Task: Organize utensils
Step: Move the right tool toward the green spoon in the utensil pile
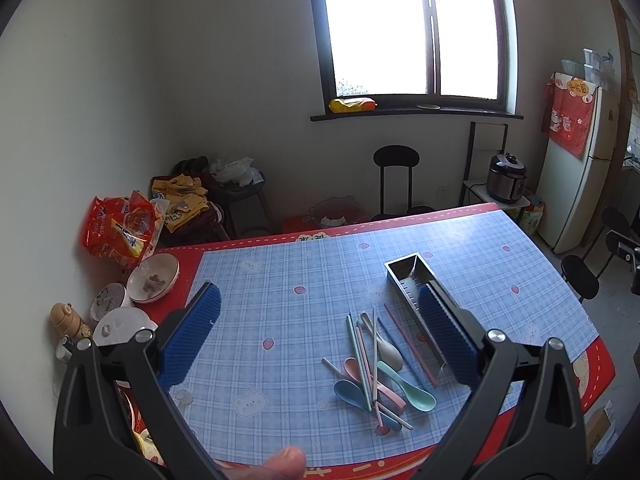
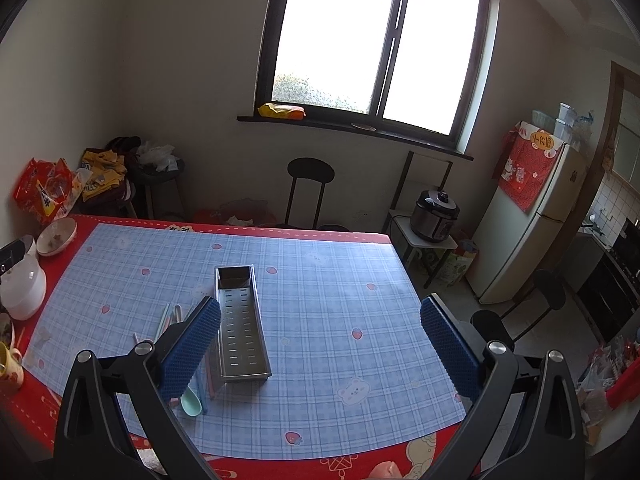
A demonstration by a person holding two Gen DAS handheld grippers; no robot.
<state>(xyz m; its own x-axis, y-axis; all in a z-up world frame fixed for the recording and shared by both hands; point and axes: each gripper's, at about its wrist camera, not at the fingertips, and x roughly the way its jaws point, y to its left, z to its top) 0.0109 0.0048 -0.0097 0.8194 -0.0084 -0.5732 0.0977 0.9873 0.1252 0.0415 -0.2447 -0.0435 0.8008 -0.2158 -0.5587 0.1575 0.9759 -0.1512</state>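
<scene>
A heap of pastel spoons and chopsticks [image 1: 376,364] lies on the blue checked tablecloth [image 1: 280,280]; in the right wrist view only a mint spoon [image 2: 191,400] and some chopstick tips [image 2: 170,314] show past the left finger. A long perforated steel utensil tray [image 1: 416,292] [image 2: 240,320] lies just right of the heap, with nothing inside it. My left gripper [image 1: 320,336] hangs open above the table, the heap between its blue pads. My right gripper [image 2: 320,344] is open too, over the tray and the cloth to its right.
Used bowls [image 1: 154,278] [image 2: 56,236], a white lidded pot [image 2: 22,290], a small brown bottle [image 1: 64,316] and red snack bags [image 1: 116,228] crowd the table's left edge. A mug [image 2: 10,364] stands at the near left. Black stools [image 1: 396,176], a rice cooker [image 2: 436,216] and a fridge [image 2: 528,232] stand beyond the table.
</scene>
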